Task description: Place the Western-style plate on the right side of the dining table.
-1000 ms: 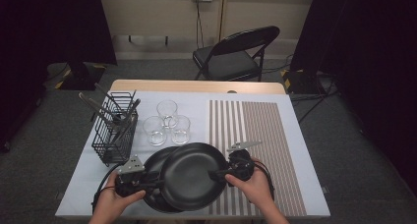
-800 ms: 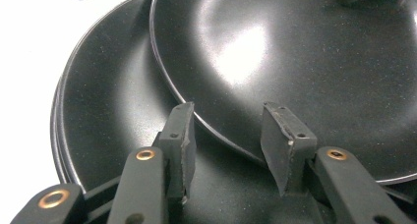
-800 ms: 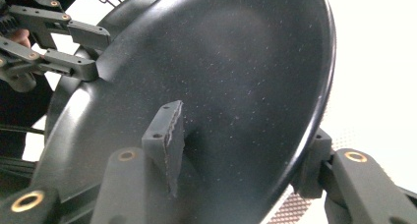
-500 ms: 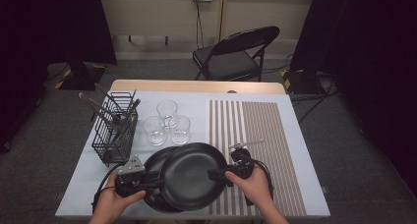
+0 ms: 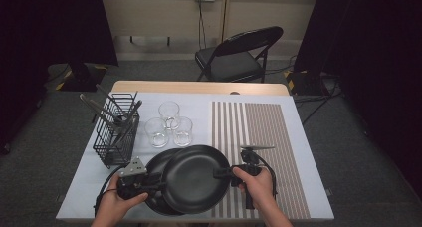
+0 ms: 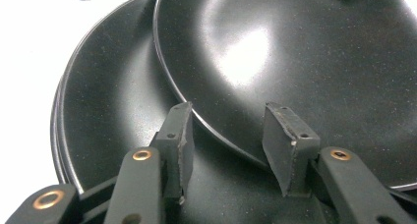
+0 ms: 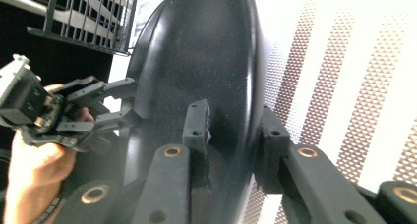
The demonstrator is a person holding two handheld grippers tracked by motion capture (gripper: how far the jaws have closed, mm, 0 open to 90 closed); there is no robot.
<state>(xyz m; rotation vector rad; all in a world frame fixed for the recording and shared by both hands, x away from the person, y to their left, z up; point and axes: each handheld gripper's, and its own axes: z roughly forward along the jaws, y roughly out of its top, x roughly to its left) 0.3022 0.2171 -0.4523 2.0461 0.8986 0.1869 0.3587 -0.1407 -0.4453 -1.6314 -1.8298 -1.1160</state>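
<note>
My right gripper (image 5: 222, 173) has just been closing its fingers (image 7: 196, 123) onto the top plate (image 5: 194, 179) at its 3 o'clock rim; my left gripper (image 5: 152, 180) straddles it at 9, released, over the lower plate (image 5: 158, 166).

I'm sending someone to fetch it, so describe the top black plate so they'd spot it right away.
On the white table, look at the near edge, in front of the three clear glasses. Two black plates overlap there; the top black plate is the one shifted toward the striped placemat, its rim between the right gripper jaws, overlapping the lower plate.
</note>
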